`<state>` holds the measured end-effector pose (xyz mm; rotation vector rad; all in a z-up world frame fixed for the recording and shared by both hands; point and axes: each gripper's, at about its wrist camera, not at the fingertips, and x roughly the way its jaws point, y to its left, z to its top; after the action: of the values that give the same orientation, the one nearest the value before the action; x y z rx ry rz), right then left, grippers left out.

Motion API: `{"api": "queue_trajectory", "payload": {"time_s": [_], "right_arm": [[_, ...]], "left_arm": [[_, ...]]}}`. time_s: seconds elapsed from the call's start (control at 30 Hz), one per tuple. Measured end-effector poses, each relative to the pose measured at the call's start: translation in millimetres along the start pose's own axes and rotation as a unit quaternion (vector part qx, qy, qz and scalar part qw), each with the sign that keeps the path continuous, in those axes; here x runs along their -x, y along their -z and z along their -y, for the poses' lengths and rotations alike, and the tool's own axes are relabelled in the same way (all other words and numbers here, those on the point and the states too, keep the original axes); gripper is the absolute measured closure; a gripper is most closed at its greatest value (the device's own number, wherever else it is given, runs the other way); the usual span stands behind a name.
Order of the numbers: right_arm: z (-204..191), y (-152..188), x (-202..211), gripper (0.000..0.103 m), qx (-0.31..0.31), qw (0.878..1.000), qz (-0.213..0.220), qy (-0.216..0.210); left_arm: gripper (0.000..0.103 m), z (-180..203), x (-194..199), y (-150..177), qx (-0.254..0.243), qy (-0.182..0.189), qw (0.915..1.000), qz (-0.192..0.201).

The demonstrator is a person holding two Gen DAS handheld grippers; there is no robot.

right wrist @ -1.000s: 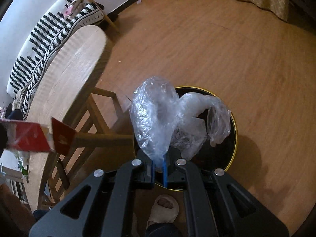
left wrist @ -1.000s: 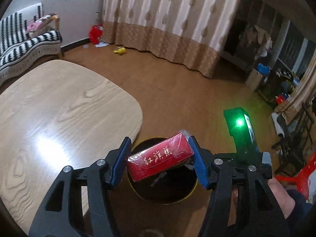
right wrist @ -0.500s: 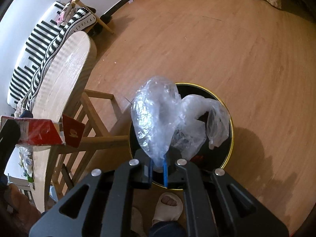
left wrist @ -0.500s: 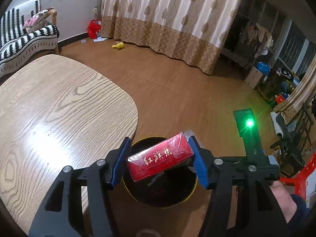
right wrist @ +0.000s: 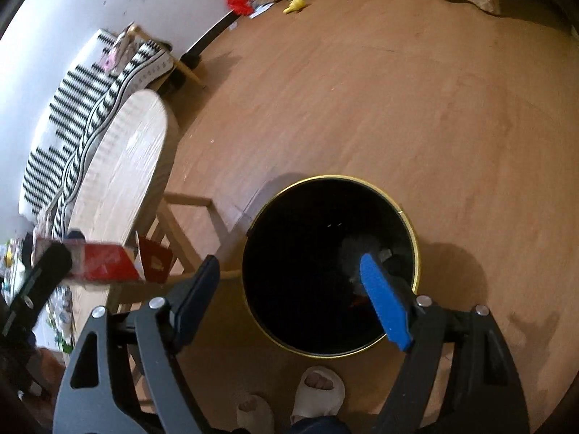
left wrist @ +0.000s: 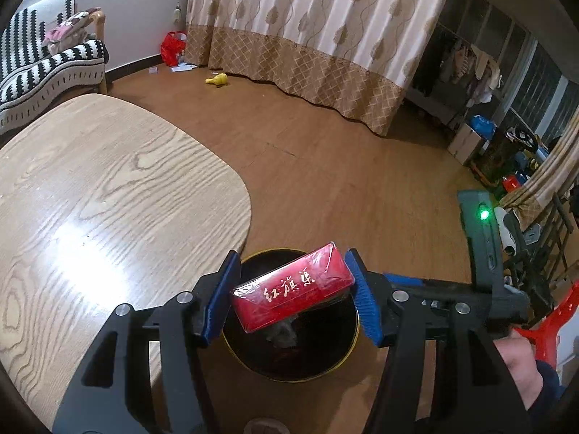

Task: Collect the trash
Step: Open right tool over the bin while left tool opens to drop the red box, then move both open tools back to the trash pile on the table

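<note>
Gripping a glossy red carton (left wrist: 292,291), left tongs (left wrist: 292,296); right tongs (right wrist: 289,300) spread above round black bin (right wrist: 412,224).

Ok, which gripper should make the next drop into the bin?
Left. The left gripper is shut on the red cigarette pack, directly above the black bin. The right gripper has open, empty jaws over the bin, so it has nothing to drop.

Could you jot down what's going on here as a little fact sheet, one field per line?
Left gripper: shut on red carton, held above the bin
Right gripper: open, empty, over the bin
Bin: black with gold rim, on the floor beside the wooden table
Bin contents: crumpled clear plastic, dimly seen
Below: person's slippered feet
</note>
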<state>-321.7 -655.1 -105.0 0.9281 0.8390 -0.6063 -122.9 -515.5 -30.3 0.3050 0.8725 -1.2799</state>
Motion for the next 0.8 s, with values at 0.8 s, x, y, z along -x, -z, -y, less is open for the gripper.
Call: {"api": "queue_trajectory", "payload": {"time_s": [0.8], "right_arm": [[8, -5, 26, 0.025, -0.017, 0.998, 0.059, 0.023]], "left_arm": [[0.012, 6, 7, 0, -0.012, 0.001, 0.9999, 0.006]]}}
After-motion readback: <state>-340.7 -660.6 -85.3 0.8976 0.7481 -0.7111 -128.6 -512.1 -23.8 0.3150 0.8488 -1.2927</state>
